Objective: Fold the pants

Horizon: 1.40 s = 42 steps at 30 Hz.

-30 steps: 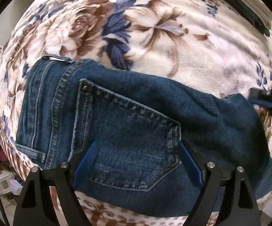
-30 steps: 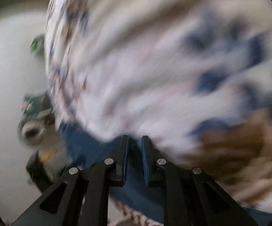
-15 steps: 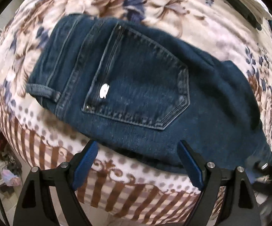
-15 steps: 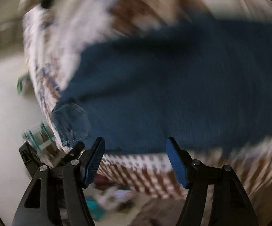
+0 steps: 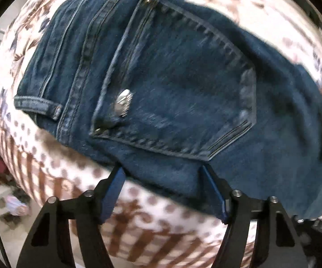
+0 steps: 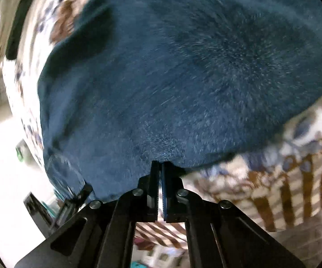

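Dark blue jeans [image 5: 183, 89] lie folded on a floral blanket [image 5: 161, 230], back pocket and a metal button up. My left gripper [image 5: 163, 178] is open, its blue pads either side of the jeans' near edge. In the right wrist view the jeans [image 6: 183, 78] fill the frame. My right gripper [image 6: 160, 165] is shut, its tips pinching the near edge of the denim.
The blanket hangs over the bed's near edge with brown stripes [image 6: 294, 189]. Floor clutter [image 5: 7, 203] shows low on the left. The other gripper's black body [image 6: 60, 203] sits at the jeans' left corner.
My right gripper went from open to shut on the jeans' near edge. My left gripper moved forward to the jeans' edge and its jaws narrowed a little.
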### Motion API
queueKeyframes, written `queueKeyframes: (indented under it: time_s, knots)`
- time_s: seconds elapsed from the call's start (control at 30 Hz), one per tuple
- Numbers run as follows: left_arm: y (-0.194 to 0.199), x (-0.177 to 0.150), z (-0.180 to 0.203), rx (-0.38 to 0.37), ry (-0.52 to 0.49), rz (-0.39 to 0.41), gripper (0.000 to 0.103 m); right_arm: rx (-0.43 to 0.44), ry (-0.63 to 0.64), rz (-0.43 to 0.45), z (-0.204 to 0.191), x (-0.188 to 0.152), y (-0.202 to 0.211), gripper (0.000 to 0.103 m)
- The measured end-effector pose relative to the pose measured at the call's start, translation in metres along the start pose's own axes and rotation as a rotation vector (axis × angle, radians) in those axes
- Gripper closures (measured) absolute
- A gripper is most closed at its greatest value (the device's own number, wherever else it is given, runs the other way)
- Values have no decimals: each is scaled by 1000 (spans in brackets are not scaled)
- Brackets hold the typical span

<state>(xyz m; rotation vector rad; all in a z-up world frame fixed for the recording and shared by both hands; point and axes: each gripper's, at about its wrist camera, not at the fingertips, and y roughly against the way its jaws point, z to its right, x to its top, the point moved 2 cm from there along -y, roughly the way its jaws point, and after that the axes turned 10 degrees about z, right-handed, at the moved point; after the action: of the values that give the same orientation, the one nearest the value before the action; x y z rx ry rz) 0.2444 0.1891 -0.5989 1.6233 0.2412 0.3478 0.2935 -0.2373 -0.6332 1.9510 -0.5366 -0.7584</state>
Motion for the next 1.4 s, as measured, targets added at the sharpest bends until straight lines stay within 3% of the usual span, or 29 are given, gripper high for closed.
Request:
queueKeyframes:
  time_s: [0.13, 0.23, 0.33, 0.37, 0.4, 0.43, 0.47, 0.5, 0.53, 0.63, 0.77, 0.87, 0.97, 1.03, 1.17, 1.23, 1.27, 1.3, 1.4]
  knots:
    - [2, -14, -12, -3, -24, -4, 33, -32, -27, -39, 12, -4, -7, 103]
    - [20, -14, -10, 2, -41, 16, 34, 13, -67, -120, 19, -5, -28, 102]
    - [52, -15, 17, -10, -126, 91, 34, 81, -14, -125, 13, -2, -14, 100]
    - [63, -17, 31, -19, -161, 115, 34, 105, 18, -112, 10, -1, -2, 90]
    - [70, -20, 44, -22, -192, 132, 34, 118, 30, -96, 11, 0, 9, 64]
    - [76, -23, 57, -24, -223, 143, 30, 134, 43, -72, 12, 2, 22, 49]
    - [82, -29, 79, -37, -262, 153, 27, 150, 51, -36, 18, 6, 38, 25]
    - [85, -33, 95, -51, -283, 159, 19, 171, 47, 11, 26, 12, 56, 24]
    - [90, -37, 113, -64, -302, 164, 13, 179, 40, 48, 37, 14, 71, 24]
    - [92, -57, 185, -90, -388, 168, 11, 148, -35, 232, 90, 42, 128, 24]
    - [90, -46, 290, -156, -489, 153, 11, 14, -178, 563, 193, 95, 202, 24]
    - [81, -52, 356, -168, -564, 167, 11, -12, -286, 692, 274, 140, 236, 24]
    - [70, -66, 402, -133, -626, 192, 11, 104, -400, 727, 349, 191, 244, 24]
    - [62, -78, 429, -115, -645, 179, 11, 281, -424, 732, 369, 214, 234, 24]
    - [57, -91, 463, -89, -648, 174, 11, 443, -340, 745, 369, 248, 225, 23]
    - [57, -97, 478, -81, -644, 172, 11, 450, -302, 737, 363, 256, 225, 26]
    - [57, -99, 484, -81, -641, 168, 11, 454, -285, 738, 361, 258, 226, 49]
    - [56, -102, 491, -78, -641, 165, 11, 453, -263, 727, 359, 260, 228, 94]
    - [51, -109, 512, -67, -644, 154, 11, 459, -245, 730, 355, 263, 237, 96]
